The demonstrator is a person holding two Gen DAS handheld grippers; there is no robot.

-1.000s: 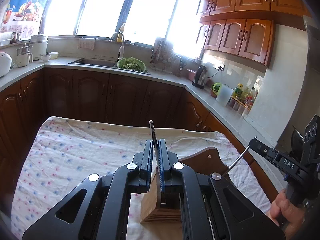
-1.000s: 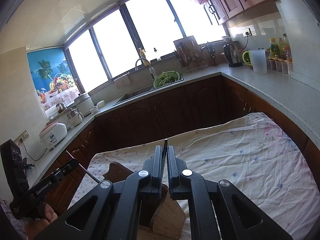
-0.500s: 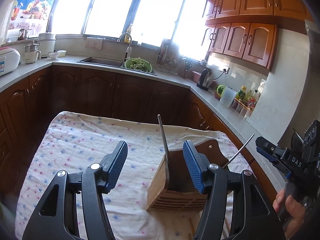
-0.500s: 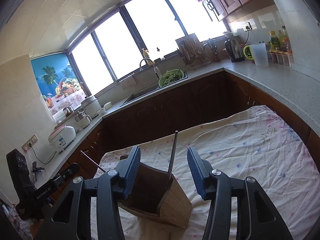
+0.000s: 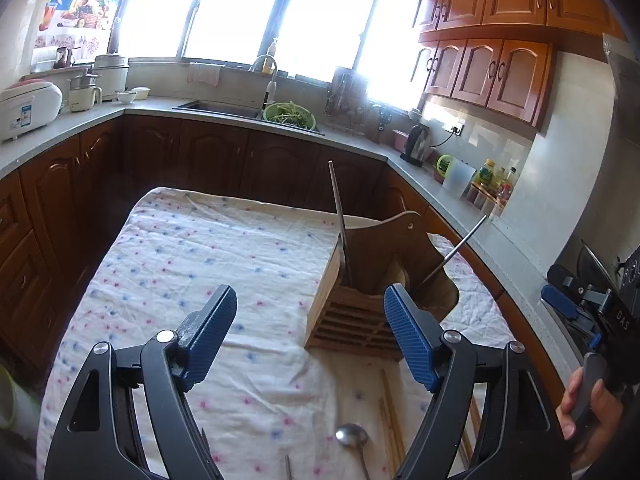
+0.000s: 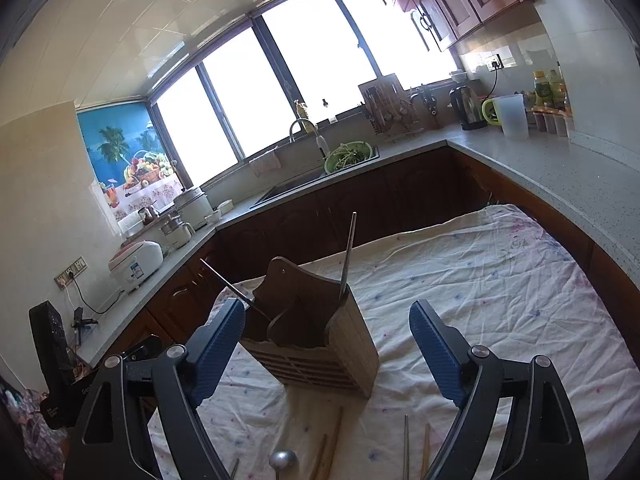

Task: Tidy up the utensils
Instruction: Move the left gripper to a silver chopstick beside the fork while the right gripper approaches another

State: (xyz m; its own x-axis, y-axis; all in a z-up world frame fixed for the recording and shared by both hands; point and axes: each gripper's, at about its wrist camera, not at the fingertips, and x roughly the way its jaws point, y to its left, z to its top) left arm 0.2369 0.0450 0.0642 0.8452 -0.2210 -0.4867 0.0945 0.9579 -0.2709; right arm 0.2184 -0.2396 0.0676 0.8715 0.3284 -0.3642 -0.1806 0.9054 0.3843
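Utensils: two metal ones now stand in the wooden holder (image 5: 362, 280), one upright (image 5: 338, 216), one leaning (image 5: 464, 246). A second ago I had both tools clamped on them; since then I've let go and backed off. Left tool (image 5: 310, 334) and right tool (image 6: 326, 348) are both still spreading wide, nothing between the pads. Spoon (image 5: 352, 436) and chopsticks (image 5: 390, 412) still lie on the clothed worktop (image 5: 200, 248), so I'd say those go next.

left tool (image 5: 308, 336): black frame | blue ribbed pads (image 5: 412, 344) | silver screws
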